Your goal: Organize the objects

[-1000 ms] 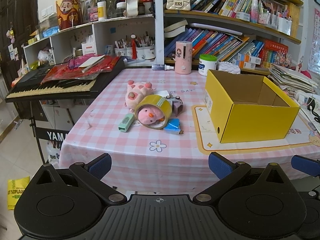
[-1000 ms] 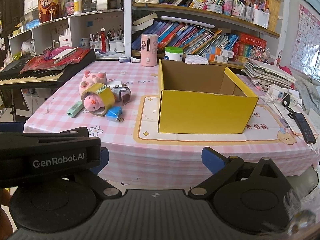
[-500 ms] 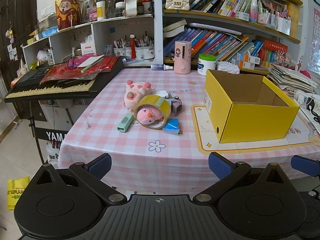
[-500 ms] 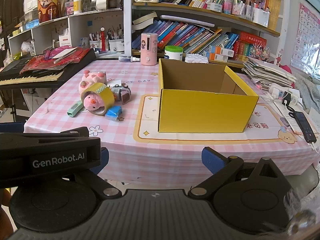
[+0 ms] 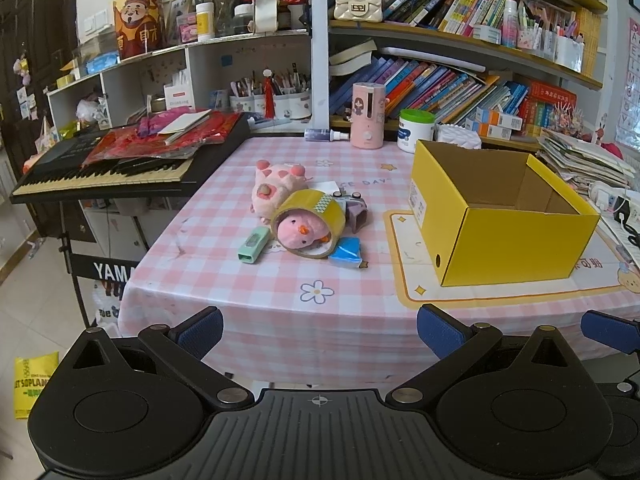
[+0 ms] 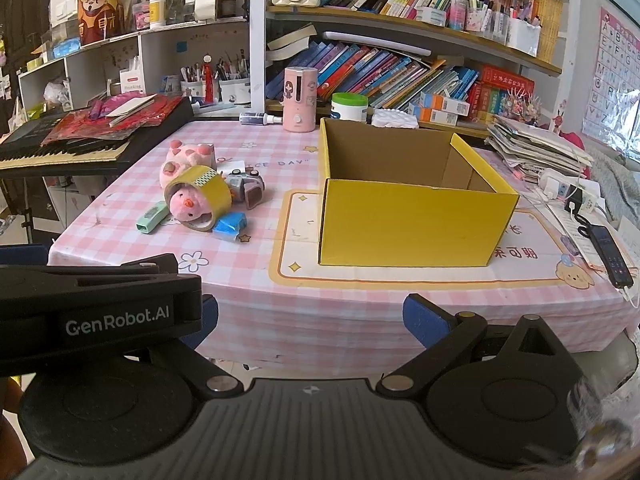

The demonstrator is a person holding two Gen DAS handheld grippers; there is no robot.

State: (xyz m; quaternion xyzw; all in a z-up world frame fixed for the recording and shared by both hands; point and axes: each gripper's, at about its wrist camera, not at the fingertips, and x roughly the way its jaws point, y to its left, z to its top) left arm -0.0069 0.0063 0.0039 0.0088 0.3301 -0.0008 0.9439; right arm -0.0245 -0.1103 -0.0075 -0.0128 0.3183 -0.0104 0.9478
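Clutter waits ahead of both claws on the pink checked bench (image 5: 248,300); the left claw (image 5: 320,326) hangs spread and empty short of the bench's near edge, and the right claw (image 6: 310,314) beside it is likewise spread, gripping nothing. Ahead of the left claw lies the heap to sort: a roll of brown tape (image 5: 310,224) with a pink chick plush (image 5: 302,232) tucked inside its ring, a pink pig plush (image 5: 274,186) touching it on the far side, a green eraser-like block (image 5: 254,244) just to the left, a blue packet (image 5: 347,253) at the roll's near right, and a small grey toy (image 5: 354,206) behind. Ahead of the right claw stands the open yellow box (image 6: 408,220), apparently empty; it is judged the likely destination. No item is lifted yet, so the step looks like a first approach. Best to start with a loose outlier such as the blue packet or green block; closing across the narrow sides should avoid nudging the tape roll, which may roll away.
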